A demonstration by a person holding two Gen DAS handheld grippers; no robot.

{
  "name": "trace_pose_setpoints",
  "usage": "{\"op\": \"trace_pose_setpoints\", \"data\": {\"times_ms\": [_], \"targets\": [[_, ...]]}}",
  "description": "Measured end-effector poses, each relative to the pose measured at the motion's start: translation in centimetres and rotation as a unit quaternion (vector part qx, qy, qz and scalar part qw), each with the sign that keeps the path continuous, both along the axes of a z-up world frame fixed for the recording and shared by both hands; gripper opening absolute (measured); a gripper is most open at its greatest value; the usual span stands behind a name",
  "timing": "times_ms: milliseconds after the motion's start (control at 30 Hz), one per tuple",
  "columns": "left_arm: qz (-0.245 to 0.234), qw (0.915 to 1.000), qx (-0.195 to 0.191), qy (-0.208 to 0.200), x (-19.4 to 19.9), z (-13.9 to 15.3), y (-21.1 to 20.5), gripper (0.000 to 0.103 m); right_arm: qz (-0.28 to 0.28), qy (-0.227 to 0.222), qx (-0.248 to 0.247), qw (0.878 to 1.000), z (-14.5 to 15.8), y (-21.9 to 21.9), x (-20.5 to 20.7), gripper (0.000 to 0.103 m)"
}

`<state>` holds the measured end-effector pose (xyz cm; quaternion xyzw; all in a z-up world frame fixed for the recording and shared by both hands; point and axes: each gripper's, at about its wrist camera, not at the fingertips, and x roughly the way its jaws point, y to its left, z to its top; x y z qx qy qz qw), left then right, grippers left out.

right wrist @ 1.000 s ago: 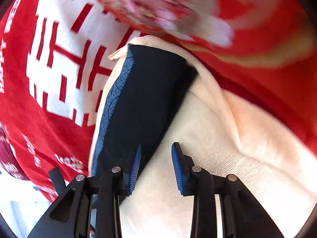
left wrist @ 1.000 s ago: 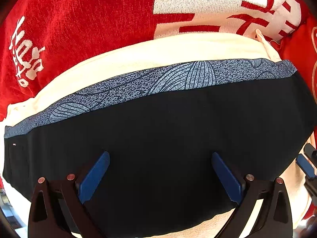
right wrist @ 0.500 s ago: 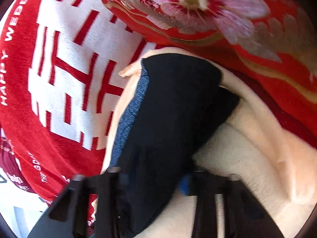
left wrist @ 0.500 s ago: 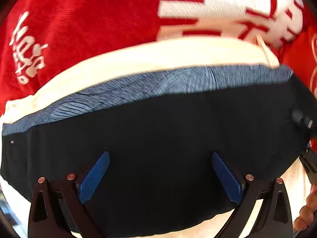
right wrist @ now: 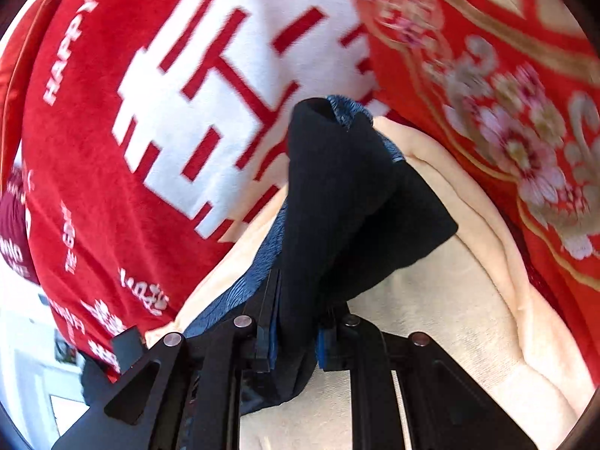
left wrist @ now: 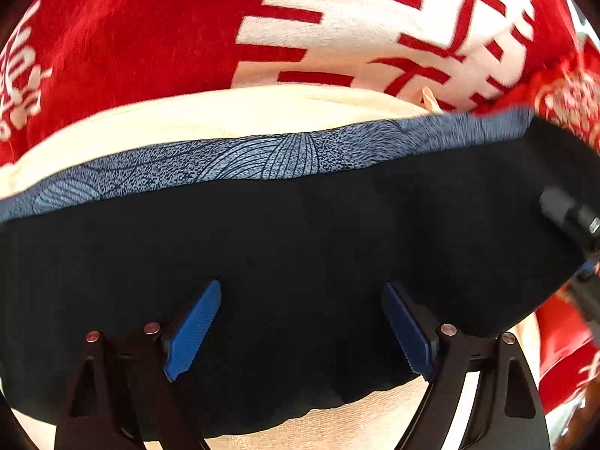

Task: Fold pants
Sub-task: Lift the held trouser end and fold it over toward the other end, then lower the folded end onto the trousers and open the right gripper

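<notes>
The pants (left wrist: 300, 240) are black with a blue patterned band (left wrist: 262, 157) along the far edge. They lie folded on a cream cloth (left wrist: 225, 112). My left gripper (left wrist: 300, 326) is open, its blue pads just above the black fabric. In the right wrist view my right gripper (right wrist: 296, 332) is shut on the end of the pants (right wrist: 337, 202) and holds it bunched and lifted off the cream cloth (right wrist: 450, 318). The right gripper's body also shows at the right edge of the left wrist view (left wrist: 570, 217).
A red blanket with a large white character (left wrist: 375, 37) covers the surface beyond the pants. A red floral bedspread (right wrist: 506, 93) lies to the right. The bed's edge and a bright floor (right wrist: 30, 356) show at the lower left of the right wrist view.
My right gripper has closed on the end of the pants and raised it, bunching the fabric. My left gripper has stayed open over the black fabric.
</notes>
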<state>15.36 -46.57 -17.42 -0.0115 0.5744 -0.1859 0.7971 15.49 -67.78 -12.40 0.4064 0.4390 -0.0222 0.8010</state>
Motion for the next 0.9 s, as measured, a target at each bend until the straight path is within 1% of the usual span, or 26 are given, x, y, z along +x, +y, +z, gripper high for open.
{"op": "trace_pose_setpoints", "data": {"times_ms": [167,267,333,367,400,433,533,600,700,800,900], "targets": [[-0.004,0.9999,-0.009,-0.009,-0.4,0.2,-0.3,0.087,0.041,-0.008,-0.041,0.998,2.3,2.6,0.8,0.016],[-0.019,0.9996,-0.014,-0.016,-0.6,0.3,0.2,0.087,0.072,-0.01,-0.075,0.995,3.5,4.6,1.2,0.016],[-0.029,0.9993,-0.022,-0.006,-0.4,0.7,0.8,0.087,0.09,-0.011,-0.098,0.991,4.3,6.1,1.5,0.016],[-0.025,0.9992,-0.032,0.007,-0.2,1.1,1.7,0.087,0.098,-0.013,-0.111,0.989,4.9,6.9,1.6,0.016],[-0.016,0.9989,-0.042,0.013,-0.1,1.5,2.8,0.087,0.107,-0.016,-0.124,0.986,5.5,7.9,1.8,0.016],[-0.008,0.9988,-0.045,0.016,0.0,1.8,3.5,0.087,0.115,-0.017,-0.135,0.984,5.9,8.7,2.0,0.016],[0.017,0.9993,-0.032,0.012,0.2,2.9,8.1,0.087,0.147,-0.02,-0.168,0.974,7.0,11.9,2.7,0.016],[0.033,0.9993,-0.013,0.011,0.2,3.5,11.9,0.087,0.167,-0.021,-0.182,0.969,7.2,14.1,3.0,0.016],[0.053,0.9983,0.022,0.007,0.2,3.8,17.3,0.087,0.203,-0.013,-0.197,0.959,6.8,18.7,4.0,0.016],[0.074,0.9961,0.048,0.007,0.0,3.6,22.4,0.087,0.242,0.001,-0.21,0.947,5.2,24.1,5.0,0.017],[0.1,0.9926,0.067,0.011,-0.5,3.0,26.9,0.087,0.276,0.025,-0.22,0.935,2.0,29.4,5.6,0.018]]}}
